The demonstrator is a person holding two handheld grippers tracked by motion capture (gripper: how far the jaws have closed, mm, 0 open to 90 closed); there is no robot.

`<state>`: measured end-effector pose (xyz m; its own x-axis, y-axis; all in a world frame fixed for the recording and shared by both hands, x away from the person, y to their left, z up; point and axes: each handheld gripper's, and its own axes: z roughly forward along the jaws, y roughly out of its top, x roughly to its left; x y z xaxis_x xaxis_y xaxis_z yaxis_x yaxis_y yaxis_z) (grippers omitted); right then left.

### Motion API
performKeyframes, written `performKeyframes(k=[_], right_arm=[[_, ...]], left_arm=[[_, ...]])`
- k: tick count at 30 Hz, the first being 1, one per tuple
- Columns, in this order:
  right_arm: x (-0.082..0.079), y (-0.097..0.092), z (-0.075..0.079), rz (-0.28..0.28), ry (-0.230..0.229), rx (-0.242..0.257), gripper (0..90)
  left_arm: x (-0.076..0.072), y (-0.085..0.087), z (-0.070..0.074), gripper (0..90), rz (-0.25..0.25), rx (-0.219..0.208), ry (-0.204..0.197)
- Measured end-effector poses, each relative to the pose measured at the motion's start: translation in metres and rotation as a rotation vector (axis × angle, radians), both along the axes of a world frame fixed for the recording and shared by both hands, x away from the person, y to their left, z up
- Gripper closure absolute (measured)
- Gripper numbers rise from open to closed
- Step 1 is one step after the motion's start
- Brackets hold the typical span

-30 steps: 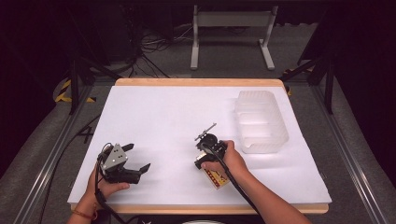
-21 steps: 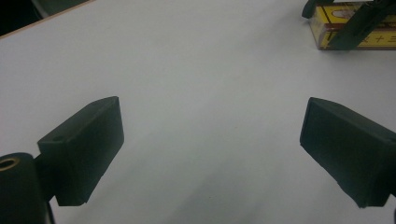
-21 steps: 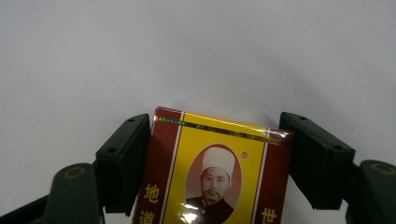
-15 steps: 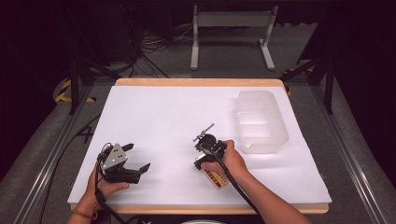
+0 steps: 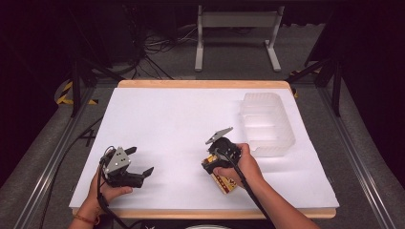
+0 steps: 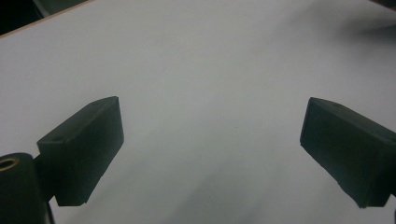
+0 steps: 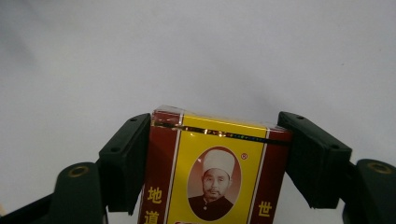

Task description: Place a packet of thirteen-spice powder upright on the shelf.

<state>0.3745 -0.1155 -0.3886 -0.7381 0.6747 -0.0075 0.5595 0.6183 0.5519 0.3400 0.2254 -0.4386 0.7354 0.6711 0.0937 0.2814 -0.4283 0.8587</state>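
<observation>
A yellow and dark red box (image 7: 215,177) with a portrait oval and printed characters sits between the black jaws of my right gripper (image 7: 215,123). The jaws have just been closing, and the pads now press on both of its sides. In the high view the right gripper (image 5: 212,164) is at the table's front centre, a little above the sheet, and the box (image 5: 225,183) pokes out under the hand. My left gripper (image 5: 140,160) rests near the front left with its jaws wide open and nothing between them. The left gripper (image 6: 212,109) looks onto bare white surface.
A clear plastic bin (image 5: 267,126) stands at the right side of the white table (image 5: 167,119), just beyond the right hand. A wooden edge runs along the table's front and back. Metal frame legs and cables lie on the dark floor behind.
The right hand, with the box in its gripper, has shifted slightly up and to the right. The left hand has stayed where it was.
</observation>
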Motion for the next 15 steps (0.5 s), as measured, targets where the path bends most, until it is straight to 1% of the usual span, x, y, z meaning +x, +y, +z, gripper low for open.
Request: performKeyframes(k=[8,12,15], right_arm=[[-0.012,-0.007,0.01,0.014,-0.036,0.039,30.4],[-0.016,-0.012,0.016,0.019,-0.063,0.056,31.1],[-0.018,-0.017,0.02,0.011,-0.072,0.085,31.5]], left_arm=[[0.0,0.0,0.0,6.7,0.0,-0.001,-0.001],[0.0,0.0,0.0,6.7,0.0,-0.001,-0.002],[0.0,0.0,0.0,6.7,0.001,-0.002,-0.003]])
